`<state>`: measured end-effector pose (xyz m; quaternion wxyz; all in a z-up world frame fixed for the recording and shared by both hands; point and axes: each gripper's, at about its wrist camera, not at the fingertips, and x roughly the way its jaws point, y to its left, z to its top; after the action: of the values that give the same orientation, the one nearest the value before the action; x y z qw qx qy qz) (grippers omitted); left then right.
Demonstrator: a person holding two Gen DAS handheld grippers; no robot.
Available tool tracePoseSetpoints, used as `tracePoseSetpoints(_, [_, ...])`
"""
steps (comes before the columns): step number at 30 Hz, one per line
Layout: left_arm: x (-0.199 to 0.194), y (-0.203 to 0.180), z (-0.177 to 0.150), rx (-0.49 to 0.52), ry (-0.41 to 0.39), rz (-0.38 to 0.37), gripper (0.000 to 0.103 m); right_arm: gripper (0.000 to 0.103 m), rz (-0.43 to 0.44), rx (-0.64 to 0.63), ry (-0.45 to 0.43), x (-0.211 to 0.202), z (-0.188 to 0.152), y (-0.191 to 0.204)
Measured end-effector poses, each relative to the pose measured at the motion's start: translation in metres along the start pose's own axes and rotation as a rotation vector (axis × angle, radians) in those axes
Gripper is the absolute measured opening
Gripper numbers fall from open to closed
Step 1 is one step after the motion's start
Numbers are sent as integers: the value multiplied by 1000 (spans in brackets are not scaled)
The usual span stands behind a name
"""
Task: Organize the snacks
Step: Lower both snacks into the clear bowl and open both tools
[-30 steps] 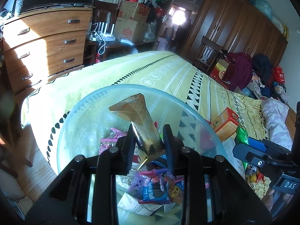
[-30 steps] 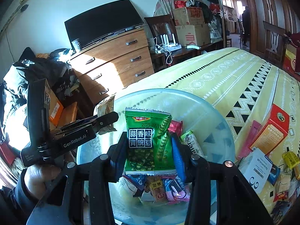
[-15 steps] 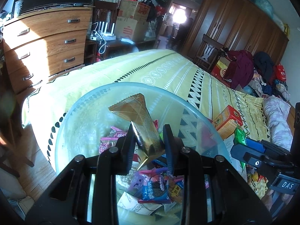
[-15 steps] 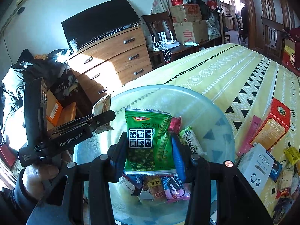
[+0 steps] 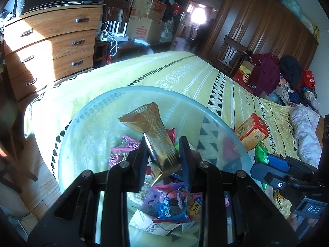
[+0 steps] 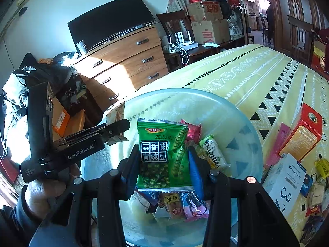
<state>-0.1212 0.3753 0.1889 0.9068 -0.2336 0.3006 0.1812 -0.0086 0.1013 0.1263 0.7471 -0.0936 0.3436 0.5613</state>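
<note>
Nothing moved, left claw (image 5: 163, 154) clamps gold packet (image 5: 158, 138), right claw (image 6: 164, 164) green pea bag (image 6: 162, 154)

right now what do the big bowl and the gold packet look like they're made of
Bowl: looks like clear, faintly blue glass or plastic; the bedspread pattern shows through its wall. Gold packet: seems a shiny metallic foil or film wrapper, with crimped zigzag end and bright glints.
</note>
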Motion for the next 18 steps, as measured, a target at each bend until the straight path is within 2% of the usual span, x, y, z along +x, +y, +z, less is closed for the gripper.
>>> tracePoseSetpoints(18, [2, 2, -3, -10, 10, -3, 30, 49, 6, 4, 24, 11, -8, 1])
